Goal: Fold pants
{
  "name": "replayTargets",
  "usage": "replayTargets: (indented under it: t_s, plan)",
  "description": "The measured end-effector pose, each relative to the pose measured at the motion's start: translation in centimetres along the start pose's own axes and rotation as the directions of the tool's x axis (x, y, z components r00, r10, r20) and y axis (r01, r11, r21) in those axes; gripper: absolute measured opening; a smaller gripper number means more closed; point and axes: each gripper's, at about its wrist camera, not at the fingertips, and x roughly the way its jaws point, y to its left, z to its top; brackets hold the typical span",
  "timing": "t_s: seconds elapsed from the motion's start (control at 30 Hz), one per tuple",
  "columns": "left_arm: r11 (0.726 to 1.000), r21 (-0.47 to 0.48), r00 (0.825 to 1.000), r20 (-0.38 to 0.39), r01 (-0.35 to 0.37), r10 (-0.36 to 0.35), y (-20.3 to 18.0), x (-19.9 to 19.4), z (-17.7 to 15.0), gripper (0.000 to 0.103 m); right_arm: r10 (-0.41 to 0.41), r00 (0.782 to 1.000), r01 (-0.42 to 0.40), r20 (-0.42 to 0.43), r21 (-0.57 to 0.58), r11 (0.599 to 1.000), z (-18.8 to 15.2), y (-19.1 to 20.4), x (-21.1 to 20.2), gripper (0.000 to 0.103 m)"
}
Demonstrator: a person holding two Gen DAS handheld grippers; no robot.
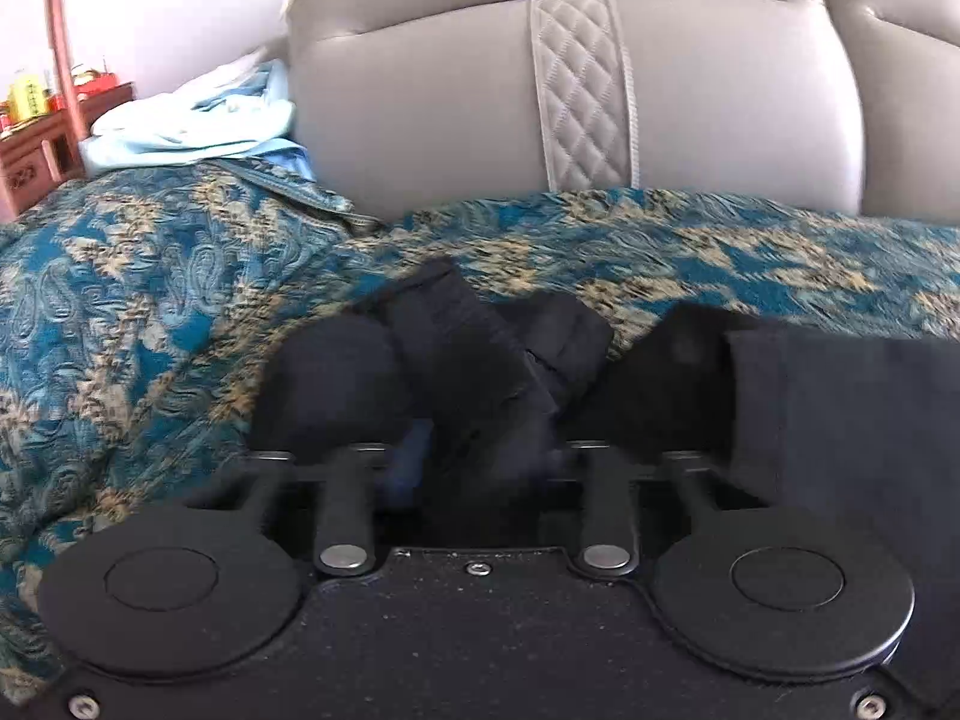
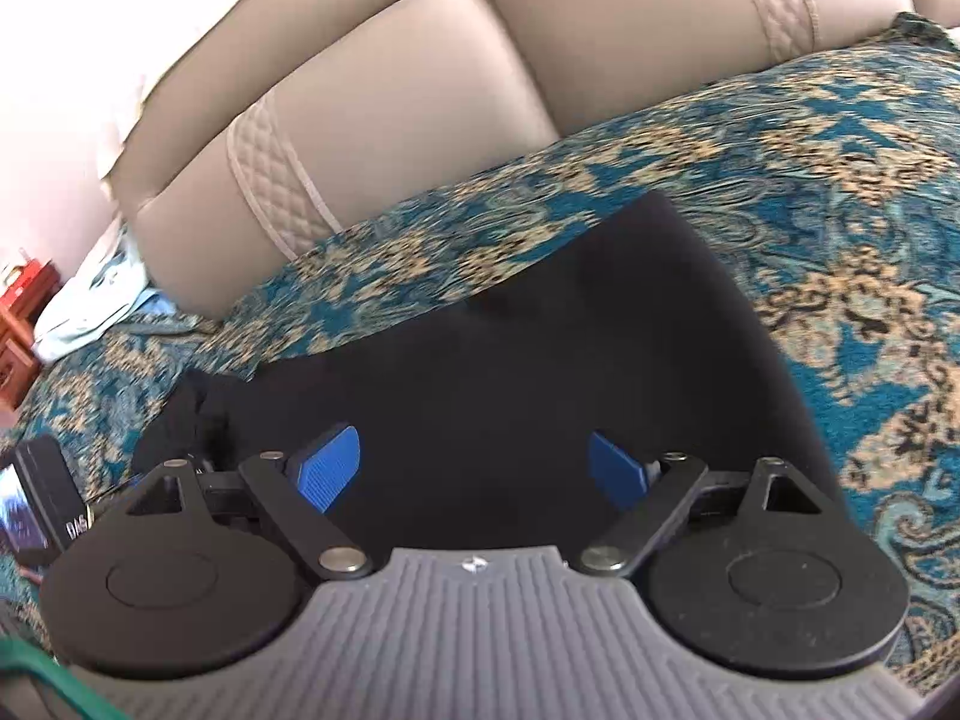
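Observation:
Black pants (image 2: 540, 348) lie on a teal and gold patterned cover (image 2: 840, 180) in front of a grey sofa back. In the right wrist view my right gripper (image 2: 474, 468) is open, its blue pads (image 2: 330, 468) spread just over the flat black cloth, holding nothing. In the left wrist view my left gripper (image 1: 480, 450) is shut on a bunched fold of the pants (image 1: 468, 360), which covers the fingers; only a bit of blue pad (image 1: 414, 456) shows. More of the pants lies flat to the right (image 1: 840, 420).
The grey padded sofa back (image 1: 450, 108) rises behind the cover. Light blue and white cloth (image 1: 198, 126) is piled at the far left, beside a red-brown wooden cabinet (image 1: 36, 156). The left gripper's camera body (image 2: 42, 498) shows at the left edge.

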Motion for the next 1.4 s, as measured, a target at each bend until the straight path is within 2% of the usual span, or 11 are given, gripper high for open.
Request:
replayTargets:
  t_s: [0.23, 0.43, 0.53, 0.7, 0.8, 0.87, 0.93, 1.03, 1.13, 1.3, 1.4]
  plan:
    - [0.992, -0.087, 0.991, 0.105, 0.095, -0.086, 2.7, -4.9, 1.9, 0.013, 0.035, 0.999, -0.037, -0.028, -0.042, 0.998, -0.2, 1.4, 0.3, 0.092]
    - [0.945, -0.087, 0.932, 0.213, 0.317, -0.293, 2.2, -11.6, 5.1, 0.013, 0.08, 0.997, -0.08, -0.007, 0.012, 0.997, 0.8, 0.5, -1.0, 0.092]
    - [0.952, -0.042, 0.932, 0.224, 0.302, -0.286, 0.3, -12.1, 5.2, 0.017, 0.063, 0.998, -0.064, 0.02, 0.056, 0.996, 1.4, -0.7, -1.7, 0.092]
    - [0.995, -0.046, 0.994, 0.056, 0.092, -0.089, -0.8, -6.4, 3.9, 0.037, 0.098, 0.995, -0.1, 0.027, 0.1, 0.99, 1.3, -1.9, -2.1, 0.092]
    - [0.958, -0.188, 0.967, -0.094, 0.216, -0.236, 2.2, -3.1, 3.8, 0.042, 0.208, 0.978, -0.208, 0.007, 0.085, 0.975, 0.6, -1.4, -1.9, 0.091]
    - [0.911, -0.3, 0.944, -0.083, 0.283, -0.321, 4.7, -2.7, 3.8, 0.049, 0.281, 0.96, -0.279, -0.009, 0.086, 0.956, 0.2, -0.7, -1.3, 0.086]
    - [0.909, -0.314, 0.952, -0.049, 0.273, -0.303, 6.4, -3.2, 3.9, 0.059, 0.344, 0.938, -0.339, -0.04, 0.096, 0.936, 0.3, 0.7, -0.1, 0.079]
    - [0.936, -0.241, 0.963, -0.017, 0.255, -0.267, 7.7, -3.9, 3.3, 0.059, 0.361, 0.929, -0.359, -0.079, 0.043, 0.932, 1.2, 4.2, 1.8, 0.074]
    - [0.942, -0.141, 0.951, -0.021, 0.304, -0.309, 8.2, -4.5, 2.0, 0.056, 0.353, 0.927, -0.361, -0.13, -0.05, 0.931, 2.6, 9.1, 4.7, 0.072]
    - [0.886, 0.089, 0.889, 0.016, 0.454, -0.457, 6.6, -6.5, -0.6, 0.071, 0.268, 0.945, -0.293, -0.186, -0.126, 0.948, 4.9, 14.7, 10.4, 0.068]
    - [0.863, 0.227, 0.881, 0.047, 0.45, -0.472, 4.2, -7.2, -1.5, 0.083, 0.218, 0.95, -0.255, -0.223, -0.153, 0.955, 6.1, 16.8, 13.7, 0.068]
